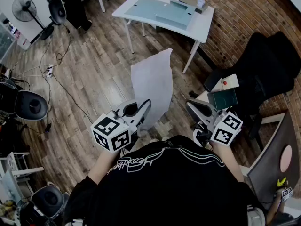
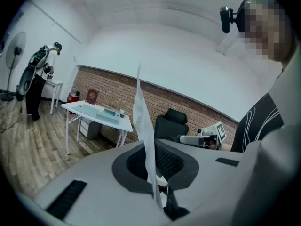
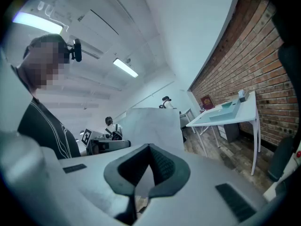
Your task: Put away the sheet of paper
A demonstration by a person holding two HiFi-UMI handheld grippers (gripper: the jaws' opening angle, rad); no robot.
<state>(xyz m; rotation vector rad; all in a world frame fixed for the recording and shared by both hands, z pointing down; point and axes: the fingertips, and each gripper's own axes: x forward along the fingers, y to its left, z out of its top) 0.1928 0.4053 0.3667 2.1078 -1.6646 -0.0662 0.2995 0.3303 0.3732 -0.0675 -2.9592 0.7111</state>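
Observation:
A white sheet of paper [image 1: 153, 84] stands upright in the air over the wooden floor, and my left gripper [image 1: 141, 111] is shut on its lower edge. In the left gripper view the sheet [image 2: 142, 117] shows edge-on, rising from between the closed jaws of the left gripper [image 2: 147, 146]. To its right, at about the same height, my right gripper [image 1: 195, 108] is apart from the paper. Its jaws meet at the tips with nothing between them in the right gripper view [image 3: 149, 148]. That view shows the flat face of the paper [image 3: 150, 121] to the left.
A white table [image 1: 202, 26] with teal folders [image 1: 165, 11] stands ahead by the brick wall. A black office chair [image 1: 268, 74] and a small desk with a green book [image 1: 223, 99] are at the right. A fan [image 1: 23, 8] and floor cables [image 1: 51, 72] lie left.

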